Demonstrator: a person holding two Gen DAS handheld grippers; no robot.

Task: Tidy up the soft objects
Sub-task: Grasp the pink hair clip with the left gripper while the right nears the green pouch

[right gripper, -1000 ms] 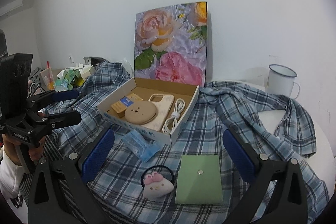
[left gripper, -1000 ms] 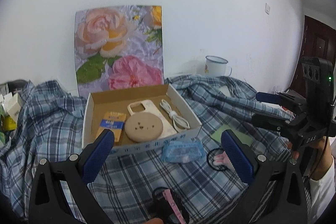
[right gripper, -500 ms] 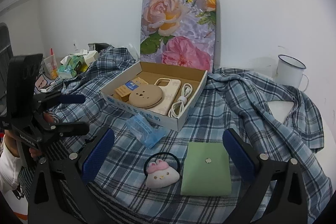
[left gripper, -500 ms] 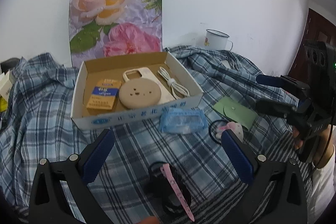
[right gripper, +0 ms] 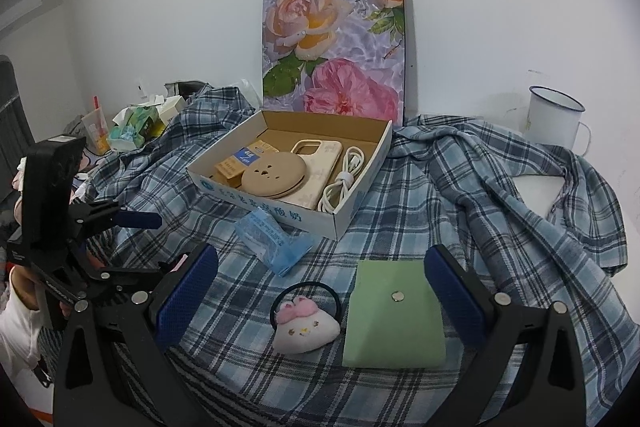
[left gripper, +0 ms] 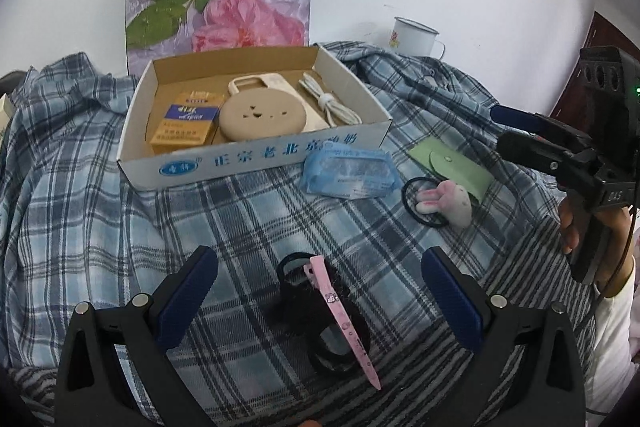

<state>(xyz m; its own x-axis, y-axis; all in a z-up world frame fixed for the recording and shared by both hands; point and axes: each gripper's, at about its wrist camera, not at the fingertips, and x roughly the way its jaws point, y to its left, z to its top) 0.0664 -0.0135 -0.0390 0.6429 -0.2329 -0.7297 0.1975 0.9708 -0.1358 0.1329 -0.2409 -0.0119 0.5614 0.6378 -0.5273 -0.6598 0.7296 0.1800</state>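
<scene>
We're looking at the soft bits lying on the plaid shirt [right gripper: 480, 187] in front of the cardboard box [left gripper: 256, 159]. The bunny hair tie [right gripper: 306, 323] is sitting just beside the green pouch [right gripper: 394, 319], both between the right gripper [right gripper: 320, 295]'s fingers in the right wrist view, w/ the blue tissue pack [right gripper: 272, 239] lying nearer the box wall. We're holding the right gripper wide open w/ nothing in it. The left gripper [left gripper: 320, 295] is gaping wide too, empty, hovering over a black scrunchie [left gripper: 324, 311] w/ a pink hair clip [left gripper: 340, 311] lying across it. The box is holding a round beige compact, phone case, white cable & an orange carton. A floral board [right gripper: 334, 43] is leaning on the wall behind; an enamel mug [right gripper: 554, 119] is standing off to the right.
</scene>
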